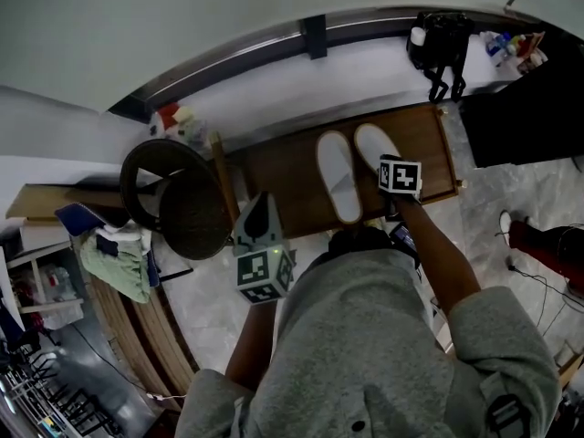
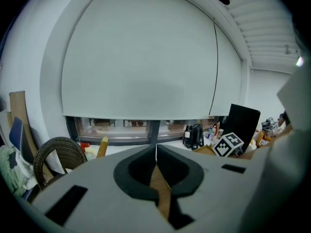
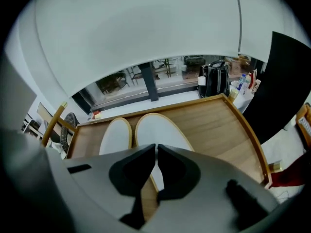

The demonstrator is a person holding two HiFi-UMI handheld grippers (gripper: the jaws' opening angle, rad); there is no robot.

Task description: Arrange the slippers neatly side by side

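Left gripper [image 2: 156,150], right gripper [image 3: 156,148] closed, empty

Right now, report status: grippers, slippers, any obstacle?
Left gripper shut, empty. Right gripper shut, above right slipper. Left slipper close beside it, on wooden table. No obstacle seen.

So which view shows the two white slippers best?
Head view: both slippers seen from above on the wooden platform, the right gripper covering one's near end. The right gripper view hides their near ends behind its fingers; the left gripper view shows neither.
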